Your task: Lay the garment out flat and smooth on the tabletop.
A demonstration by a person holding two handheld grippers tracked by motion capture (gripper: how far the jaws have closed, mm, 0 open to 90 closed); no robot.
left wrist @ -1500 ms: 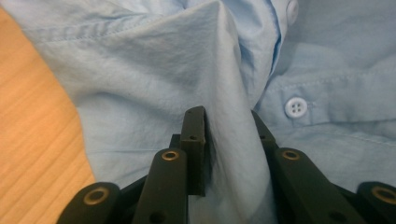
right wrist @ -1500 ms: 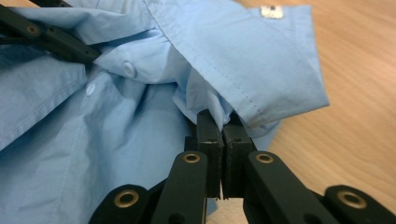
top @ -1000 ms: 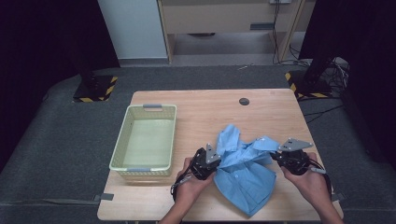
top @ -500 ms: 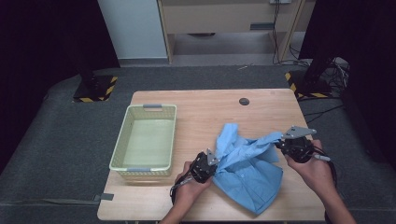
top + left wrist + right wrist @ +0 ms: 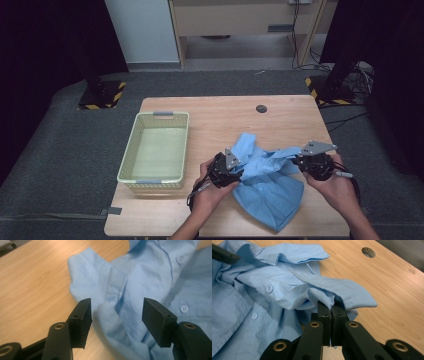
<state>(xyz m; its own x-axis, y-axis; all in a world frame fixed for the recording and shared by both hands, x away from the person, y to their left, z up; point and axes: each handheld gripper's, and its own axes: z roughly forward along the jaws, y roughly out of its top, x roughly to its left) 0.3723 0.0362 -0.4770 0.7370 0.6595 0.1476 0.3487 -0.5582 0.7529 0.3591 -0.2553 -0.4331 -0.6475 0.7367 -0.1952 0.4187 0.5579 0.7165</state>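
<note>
A crumpled light-blue button shirt (image 5: 270, 187) lies on the front right of the wooden table (image 5: 220, 115). My left gripper (image 5: 240, 173) is at the shirt's left edge. In the left gripper view it (image 5: 116, 312) is open, its jaws straddling a fold of the shirt (image 5: 140, 282) without pinching it. My right gripper (image 5: 296, 161) is at the shirt's right side. In the right gripper view it (image 5: 331, 308) is shut on a hemmed edge of the shirt (image 5: 287, 290), which it holds slightly lifted off the table.
A pale green plastic basket (image 5: 129, 150) stands on the left part of the table, with nothing in it. A round cable hole (image 5: 261, 108) is near the far edge. Bare wood lies beyond the shirt. Dark floor surrounds the table.
My right gripper has pulled its edge of the shirt to the right, and the bunched shirt has spread out wider. The left gripper has stayed near the shirt's left edge.
</note>
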